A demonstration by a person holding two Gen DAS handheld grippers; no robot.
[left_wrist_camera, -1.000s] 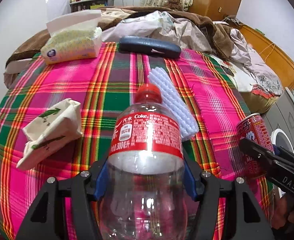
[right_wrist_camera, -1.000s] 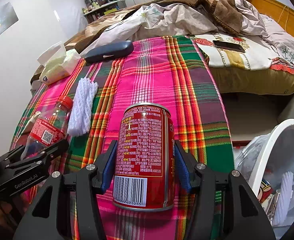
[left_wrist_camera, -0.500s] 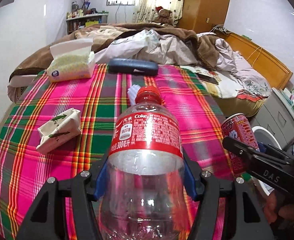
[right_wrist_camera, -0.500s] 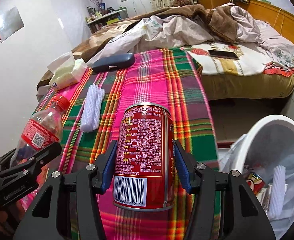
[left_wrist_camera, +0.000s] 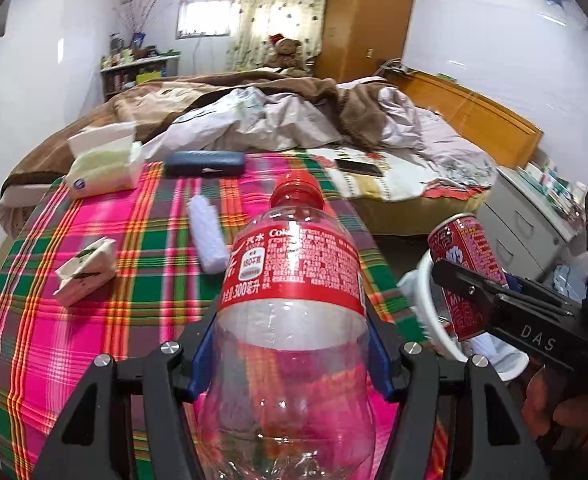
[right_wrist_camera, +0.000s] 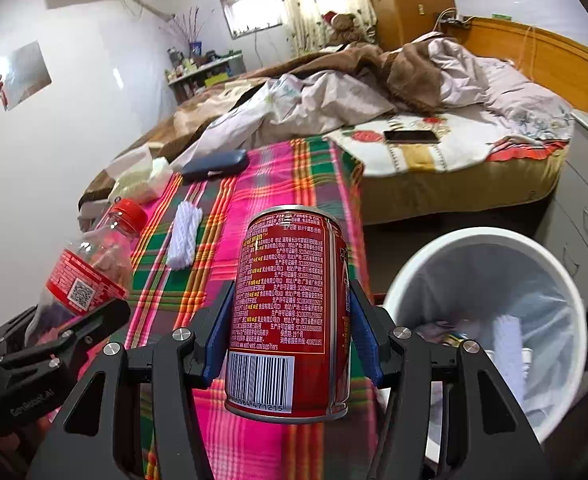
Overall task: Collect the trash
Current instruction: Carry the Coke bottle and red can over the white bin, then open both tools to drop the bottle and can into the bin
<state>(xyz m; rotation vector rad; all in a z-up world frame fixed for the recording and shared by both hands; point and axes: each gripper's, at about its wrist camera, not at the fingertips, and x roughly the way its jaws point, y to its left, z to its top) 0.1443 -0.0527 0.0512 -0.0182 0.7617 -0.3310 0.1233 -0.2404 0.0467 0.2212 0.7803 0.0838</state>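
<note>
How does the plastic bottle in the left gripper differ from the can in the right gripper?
The plastic bottle is clear with a red cap; the can is opaque red metal. The bottle's label is only a band; the can is printed all over, with a barcode. Both are held upright, off the cloth.

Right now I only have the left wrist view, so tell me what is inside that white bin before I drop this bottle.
Observer: The white bin is lined with a clear bag and already holds some trash, including a white ridged piece.
Operator: Confirm the right claw's grip on the can.
Observer: Both blue pads press the sides of the red can, which stands upright between them.
Operator: Say what faces that camera on the can.
Observer: A barcode sits low on the label, under rows of small white print.
</note>
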